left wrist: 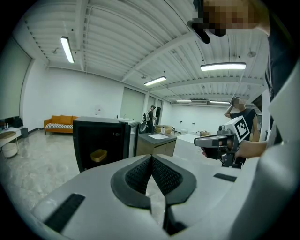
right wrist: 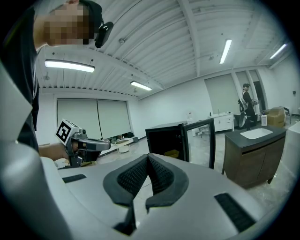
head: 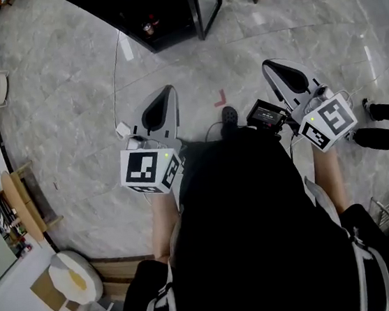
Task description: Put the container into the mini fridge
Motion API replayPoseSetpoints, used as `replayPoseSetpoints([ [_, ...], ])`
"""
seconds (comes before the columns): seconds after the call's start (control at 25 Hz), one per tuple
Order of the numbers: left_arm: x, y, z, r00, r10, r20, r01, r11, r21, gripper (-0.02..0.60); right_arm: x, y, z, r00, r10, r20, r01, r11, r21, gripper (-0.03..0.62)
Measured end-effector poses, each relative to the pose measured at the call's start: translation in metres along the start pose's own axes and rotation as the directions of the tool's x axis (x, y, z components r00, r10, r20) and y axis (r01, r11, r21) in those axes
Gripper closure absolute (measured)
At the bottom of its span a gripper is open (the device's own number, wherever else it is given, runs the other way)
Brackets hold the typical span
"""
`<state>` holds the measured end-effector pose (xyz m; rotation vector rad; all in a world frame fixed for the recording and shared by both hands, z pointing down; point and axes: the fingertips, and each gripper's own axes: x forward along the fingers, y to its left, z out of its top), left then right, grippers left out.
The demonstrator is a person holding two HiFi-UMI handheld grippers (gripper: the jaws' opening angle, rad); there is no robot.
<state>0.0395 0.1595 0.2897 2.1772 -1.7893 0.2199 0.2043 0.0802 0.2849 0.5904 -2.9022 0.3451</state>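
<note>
1. We hold the left gripper point(left wrist: 151, 158) with its jaws clenched, pads touching at the tips and nothing between them.
2. The right gripper point(right wrist: 149, 157) is the same: jaws clenched, empty.
3. In the head view, both grippers are out in front of our body, well apart and above the grey marble-pattern floor point(head: 70, 117). Both tips point toward the black box-shaped mini fridge point(head: 156, 11).
4. The task's thing, the small yellow open-top container point(left wrist: 98, 155), already sits inside the fridge's dark interior, low down. The right gripper view shows it there too. Neither gripper is near it.
5. The fridge's glass door point(right wrist: 201, 140) stands open, swung out to the right of the opening.
6. A dark-topped wooden cabinet with a white sink point(right wrist: 255, 154) stands to the right of the fridge.
7. A small red corner mark point(head: 220, 99) lies on the floor between the two grippers.
8. An orange sofa point(left wrist: 61, 123) stands against the far wall, left of the fridge.
</note>
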Motion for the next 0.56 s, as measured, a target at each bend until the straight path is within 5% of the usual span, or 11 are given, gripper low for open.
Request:
replayPoseSetpoints([
  [0.56, 0.0036, -0.0023, 0.0003, 1.000, -0.007, -0.001, 0.007, 1.000, 0.003, 0.548, 0.0058, -0.0017, -0.0058, 1.000, 0.004, -0.020, -0.004, 1.000, -0.008, 0.576],
])
